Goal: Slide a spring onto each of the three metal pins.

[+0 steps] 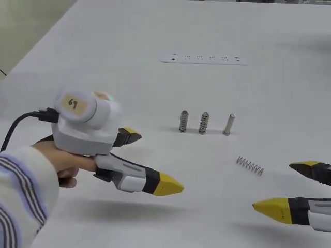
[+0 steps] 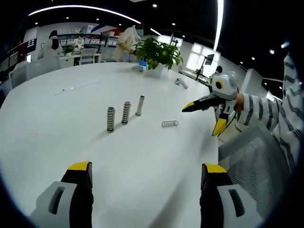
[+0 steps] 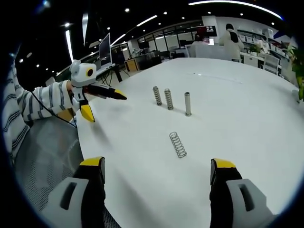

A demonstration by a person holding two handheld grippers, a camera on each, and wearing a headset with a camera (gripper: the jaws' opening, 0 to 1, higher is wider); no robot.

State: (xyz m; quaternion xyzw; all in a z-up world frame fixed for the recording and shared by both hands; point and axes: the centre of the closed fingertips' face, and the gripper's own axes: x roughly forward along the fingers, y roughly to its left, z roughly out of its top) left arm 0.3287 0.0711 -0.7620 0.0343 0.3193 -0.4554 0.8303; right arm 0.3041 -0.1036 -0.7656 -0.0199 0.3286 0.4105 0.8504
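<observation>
Two sprung pins stand beside a bare pin, a loose spring lies on the bench, left claw and right claw gape wide.

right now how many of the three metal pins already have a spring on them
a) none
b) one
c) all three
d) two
d: in the head view the left pin and the middle pin each wear a spring, the right pin is bare, and a loose spring lies on the table in front of them.
</observation>
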